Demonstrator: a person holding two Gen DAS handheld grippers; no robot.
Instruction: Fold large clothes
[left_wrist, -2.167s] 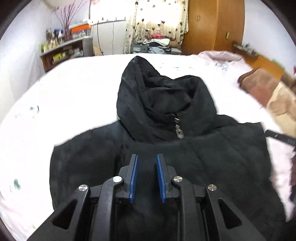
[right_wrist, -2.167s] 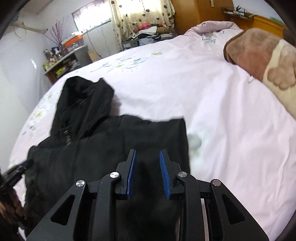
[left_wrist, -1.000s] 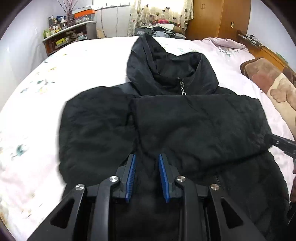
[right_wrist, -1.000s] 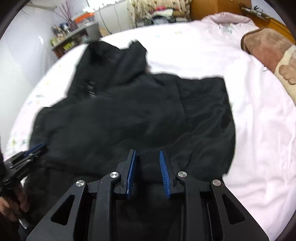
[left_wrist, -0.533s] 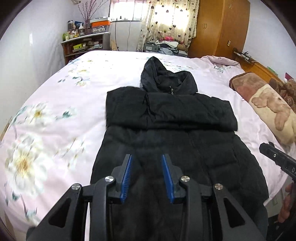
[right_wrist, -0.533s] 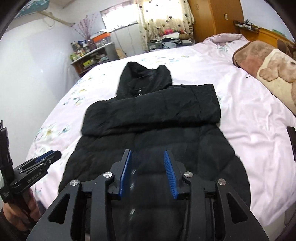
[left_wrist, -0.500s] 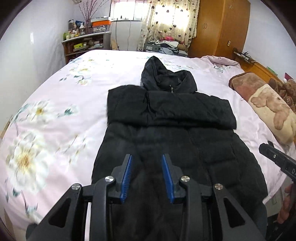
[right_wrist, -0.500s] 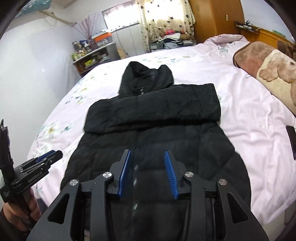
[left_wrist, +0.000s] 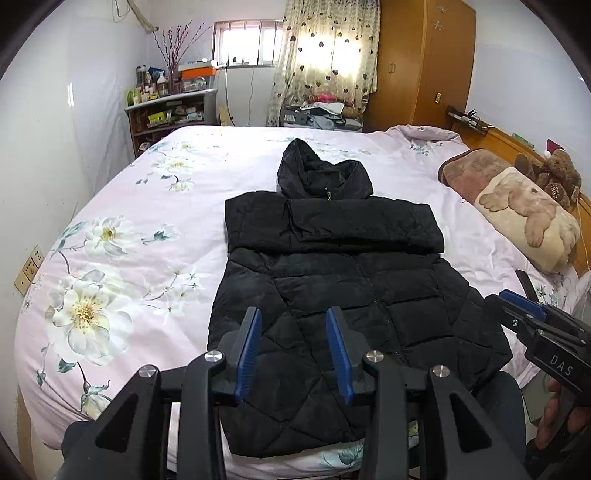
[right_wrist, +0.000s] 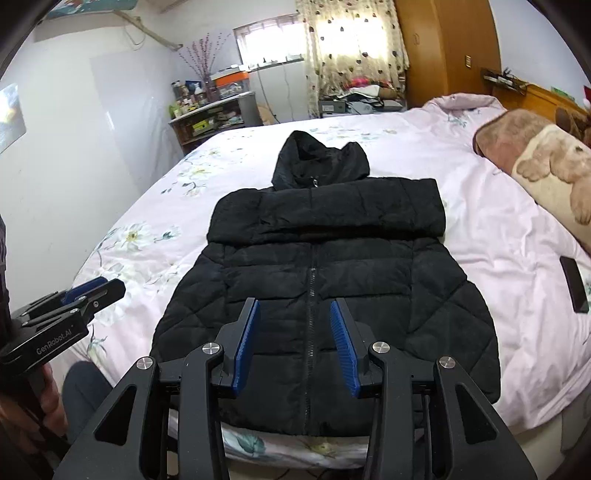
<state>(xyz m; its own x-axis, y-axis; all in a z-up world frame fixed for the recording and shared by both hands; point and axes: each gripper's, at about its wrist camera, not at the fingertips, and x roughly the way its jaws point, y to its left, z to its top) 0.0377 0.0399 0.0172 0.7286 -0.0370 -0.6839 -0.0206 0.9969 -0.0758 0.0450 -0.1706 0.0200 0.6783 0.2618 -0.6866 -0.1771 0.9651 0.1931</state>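
- The bed (left_wrist: 155, 206), under a pink floral cover, fills most of both views; a wooden wardrobe (left_wrist: 424, 62) and a heart-print curtain (left_wrist: 328, 55) stand behind its far end
- The black padded jacket (left_wrist: 332, 280) lies flat along the middle of the bed, zip up, hood (left_wrist: 317, 173) at the far end, both sleeves folded across the chest in one band, hem at the near edge
- A brown-and-cream blanket roll (left_wrist: 517, 214) with a bear print lies along the bed's right side, well apart from the jacket, with a teddy bear (left_wrist: 554, 177) behind it
- A cluttered shelf (left_wrist: 170, 110) stands against the far left wall
- The left gripper (left_wrist: 291, 347) hangs above the jacket's near left part, its blue fingers (left_wrist: 248, 350) apart with nothing between them, having just been widening
- The right gripper (right_wrist: 295, 343) hangs over the zip near the hem, fingers likewise apart and empty, not touching cloth
- A dark phone (right_wrist: 574, 284) lies on the cover beside the jacket's right edge
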